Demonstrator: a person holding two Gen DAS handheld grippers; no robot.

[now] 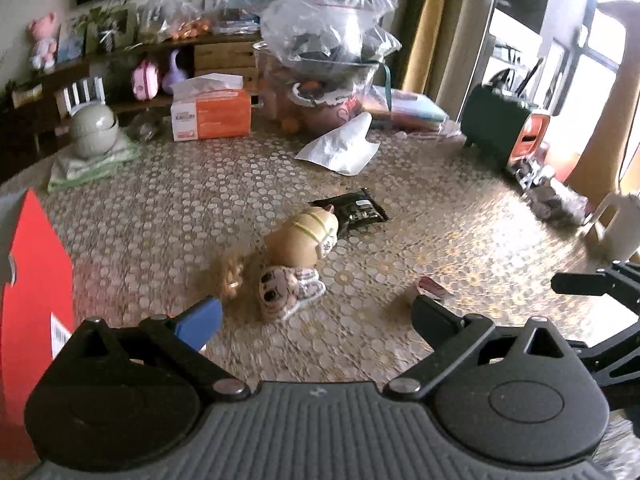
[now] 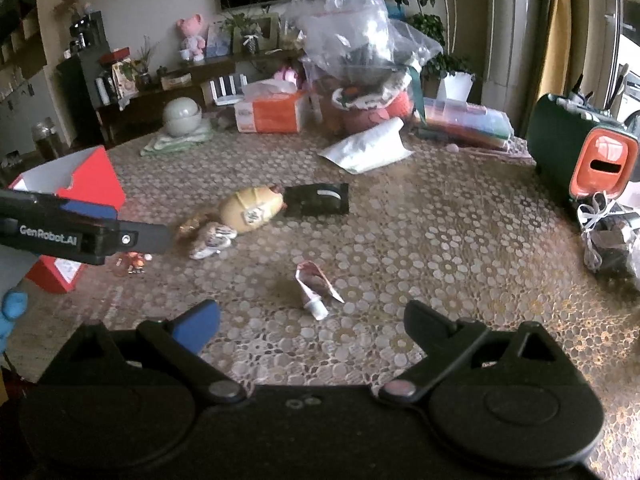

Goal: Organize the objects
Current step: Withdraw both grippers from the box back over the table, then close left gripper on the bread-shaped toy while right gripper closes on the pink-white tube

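A scatter of small items is still being left loose on the patterned tablecloth [image 2: 440, 232] at mid-table, and the organizing is judged to be barely begun: a tan plush toy [image 1: 304, 236] is lying on its side with its far end touching a black snack packet [image 1: 354, 210], a small patterned pouch [image 1: 288, 286] is resting just near of the plush, and a gold-wrapped sweet [image 1: 232, 274] is sitting just left of the pouch. A crumpled red-and-white wrapper [image 2: 316, 286] is lying apart, nearer and to the right, directly ahead of the right gripper [image 2: 312, 322], whose jaws are being held wide with nothing between them. The left gripper [image 1: 316, 318] is likewise being held wide and empty, aimed at the pouch and plush. A red box [image 2: 86, 184] with an open top is standing at the left edge, probably the intended container, though no item can be seen inside it. Beyond, at the far side, an orange tissue box [image 1: 212, 110], a white pouch [image 1: 340, 146], a heap of clear plastic bags [image 1: 328, 24] and a green-and-orange appliance [image 2: 584, 152] are being left untouched. Every loose piece is judged as yet to be gathered.
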